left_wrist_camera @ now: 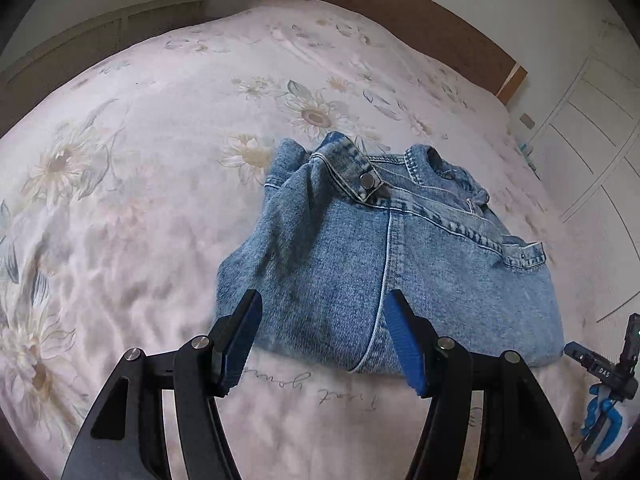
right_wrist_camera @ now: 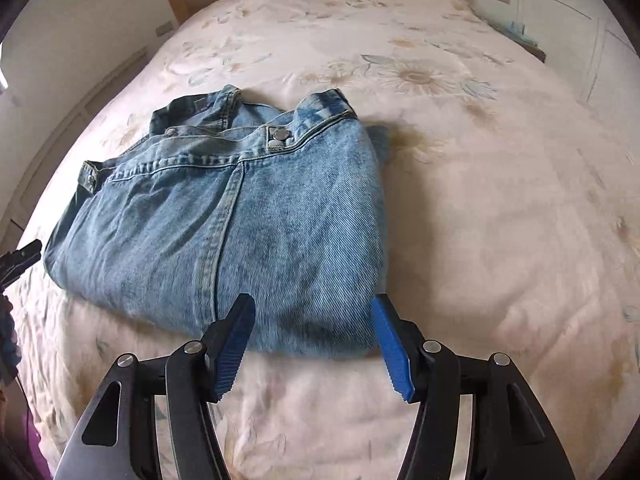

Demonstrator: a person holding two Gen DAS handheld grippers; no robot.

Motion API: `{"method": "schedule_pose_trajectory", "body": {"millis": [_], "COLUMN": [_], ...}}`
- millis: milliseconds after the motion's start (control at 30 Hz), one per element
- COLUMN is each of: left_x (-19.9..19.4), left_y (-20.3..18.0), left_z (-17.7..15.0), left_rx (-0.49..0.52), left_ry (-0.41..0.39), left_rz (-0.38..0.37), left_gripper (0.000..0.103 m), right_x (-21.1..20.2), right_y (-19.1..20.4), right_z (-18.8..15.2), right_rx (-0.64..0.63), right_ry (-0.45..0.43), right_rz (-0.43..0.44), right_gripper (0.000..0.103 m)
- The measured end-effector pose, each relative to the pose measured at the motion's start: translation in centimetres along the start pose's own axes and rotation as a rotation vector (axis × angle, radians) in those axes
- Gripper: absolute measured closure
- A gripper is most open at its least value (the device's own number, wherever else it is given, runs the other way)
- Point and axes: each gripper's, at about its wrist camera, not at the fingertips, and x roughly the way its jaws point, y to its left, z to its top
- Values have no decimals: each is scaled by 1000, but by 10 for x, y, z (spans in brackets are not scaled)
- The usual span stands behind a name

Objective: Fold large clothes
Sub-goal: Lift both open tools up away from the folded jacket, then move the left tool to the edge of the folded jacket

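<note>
A light blue denim garment (left_wrist_camera: 360,256) lies folded into a compact bundle on the floral bed cover (left_wrist_camera: 140,200). Its snap button and collar seams face up at the far side. My left gripper (left_wrist_camera: 324,304) hovers open over the bundle's near left edge, nothing between its blue pads (left_wrist_camera: 404,344). In the right wrist view the same denim bundle (right_wrist_camera: 224,216) sits left of centre. My right gripper (right_wrist_camera: 314,310) is open above its near right corner, holding nothing. The other gripper's tip (right_wrist_camera: 20,260) shows at the left edge.
The bed cover (right_wrist_camera: 500,240) stretches wide to the right and far side. A wooden headboard (left_wrist_camera: 400,12) stands behind. White wardrobe doors (left_wrist_camera: 592,140) line the right wall. The right gripper's body (left_wrist_camera: 608,376) shows at the left wrist view's lower right.
</note>
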Motion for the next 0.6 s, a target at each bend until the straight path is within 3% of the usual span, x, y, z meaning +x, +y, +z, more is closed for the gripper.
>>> {"method": "schedule_pose_trajectory", "body": {"millis": [267,333,600], "left_x": [-49,-62,-92], "left_y": [1,0,5], "left_z": [-20,-26,-50], "left_rx": [-9,-1,-62], "left_ry": [11,10,2], "left_rz": [22,27,-50], "left_gripper": [45,38,35], "right_x": [-48,-58,-98], "right_y": [-3,-2,2], "right_z": [-23,-28,-60], "right_rx": [15,21,39], "right_ry": [-38,-47,-86], "right_rz": [-3,0,15], "right_gripper": [41,41,40]}}
